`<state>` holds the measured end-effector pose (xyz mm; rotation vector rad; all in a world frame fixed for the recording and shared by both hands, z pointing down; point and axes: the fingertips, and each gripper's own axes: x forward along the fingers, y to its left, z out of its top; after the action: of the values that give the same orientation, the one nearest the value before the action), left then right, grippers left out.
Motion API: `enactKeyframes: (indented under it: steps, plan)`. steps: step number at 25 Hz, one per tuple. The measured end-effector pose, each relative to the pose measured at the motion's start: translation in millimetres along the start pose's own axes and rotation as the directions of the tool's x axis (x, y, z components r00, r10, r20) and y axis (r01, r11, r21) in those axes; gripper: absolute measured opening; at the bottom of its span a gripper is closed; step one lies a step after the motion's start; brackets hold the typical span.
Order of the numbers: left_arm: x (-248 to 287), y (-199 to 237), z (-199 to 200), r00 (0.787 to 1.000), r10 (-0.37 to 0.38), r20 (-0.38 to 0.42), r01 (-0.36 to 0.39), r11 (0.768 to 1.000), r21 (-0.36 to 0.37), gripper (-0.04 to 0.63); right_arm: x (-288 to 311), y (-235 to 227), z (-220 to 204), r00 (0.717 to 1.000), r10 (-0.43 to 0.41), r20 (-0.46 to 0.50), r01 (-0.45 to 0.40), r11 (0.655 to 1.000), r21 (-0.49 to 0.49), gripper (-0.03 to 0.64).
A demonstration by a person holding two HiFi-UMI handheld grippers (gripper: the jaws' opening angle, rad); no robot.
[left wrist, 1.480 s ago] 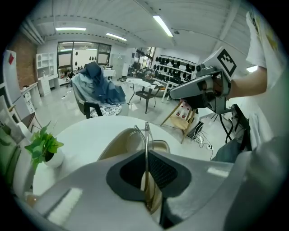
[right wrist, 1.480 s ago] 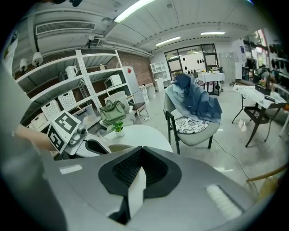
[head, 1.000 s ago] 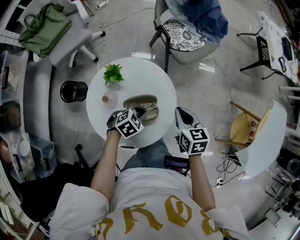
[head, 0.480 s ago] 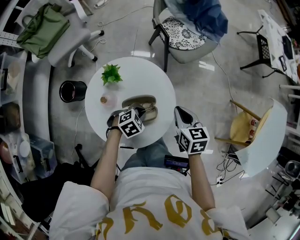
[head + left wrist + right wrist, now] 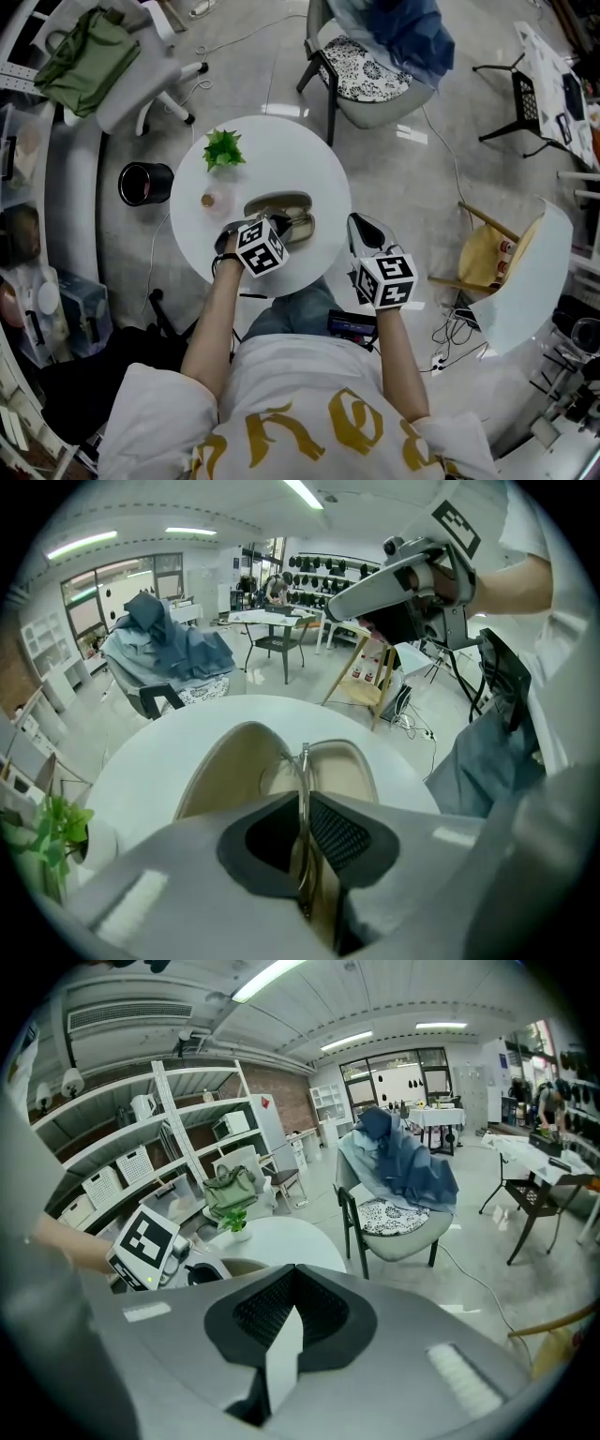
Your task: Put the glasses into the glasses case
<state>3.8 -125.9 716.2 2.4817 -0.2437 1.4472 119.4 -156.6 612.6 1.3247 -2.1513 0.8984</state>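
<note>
Barely shifted: left gripper [image 5: 301, 801] clamps one glasses [image 5: 303, 761] over one open case [image 5: 223, 772]; right gripper [image 5: 293, 1275] closed, empty.

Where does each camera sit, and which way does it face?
Head view: on the head, facing steeply down at the table; both forearms show.
Left gripper view: on the left gripper, facing the glasses case past jaws shut on the glasses; right forearm shows.
Right gripper view: on the right gripper, facing the shelves; left forearm shows.
Head and left gripper views share the case.
</note>
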Motion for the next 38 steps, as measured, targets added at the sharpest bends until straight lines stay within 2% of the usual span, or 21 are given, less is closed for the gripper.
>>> enactKeyframes:
  steps: [3, 13, 17, 21, 25, 27, 32, 37, 38]
  plan:
    - [-2.0, 1.0, 1.1, 1.000, 0.007, 0.007, -0.007, 1.000, -0.004, 0.055, -1.6, 0.6, 1.1, 1.000, 0.000, -0.001, 0.000, 1.000, -0.005, 0.025]
    - [-15.7, 2.2, 5.1, 0.999, 0.026, 0.034, -0.026, 1.000, -0.009, 0.057, -7.5, 2.6, 11.8, 1.000, -0.002, 0.030, 0.003, 1.000, -0.024, 0.025]
    - [-29.6, 7.0, 11.1, 0.995, 0.075, 0.071, -0.074, 0.997, -0.020, 0.057, -11.1, 9.7, 19.4, 0.999, 0.007, 0.044, -0.005, 0.999, -0.046, 0.025]
    - [-49.4, 13.5, 15.4, 0.981, 0.152, 0.125, -0.145, 0.987, -0.062, 0.057, -18.0, 19.1, 27.4, 0.998, 0.008, 0.066, -0.004, 0.998, -0.060, 0.025]
    - [-69.5, 15.7, 20.7, 0.960, 0.193, 0.204, -0.159, 0.972, -0.173, 0.069, -25.5, 27.8, 28.9, 0.997, 0.008, 0.081, -0.002, 0.997, -0.073, 0.025]
    - [-81.4, 14.9, 25.2, 0.943, 0.220, 0.249, -0.176, 0.966, -0.188, 0.068, -28.8, 31.8, 27.0, 0.996, 0.008, 0.084, -0.002, 0.997, -0.077, 0.025]
    - [-117.1, 14.3, 40.9, 0.874, 0.318, 0.368, -0.262, 0.945, -0.196, 0.089, -38.4, 46.4, 27.9, 0.994, 0.008, 0.107, 0.000, 0.997, -0.081, 0.025]
    - [-147.3, 6.7, 48.9, 0.819, 0.370, 0.438, -0.273, 0.924, -0.269, 0.081, -53.4, 67.2, 31.2, 0.989, 0.022, 0.148, -0.008, 0.996, -0.091, 0.025]
    - [-152.6, 5.0, 49.3, 0.810, 0.383, 0.443, -0.279, 0.918, -0.283, 0.062, -56.7, 70.8, 31.9, 0.987, 0.022, 0.157, -0.008, 0.996, -0.093, 0.025]
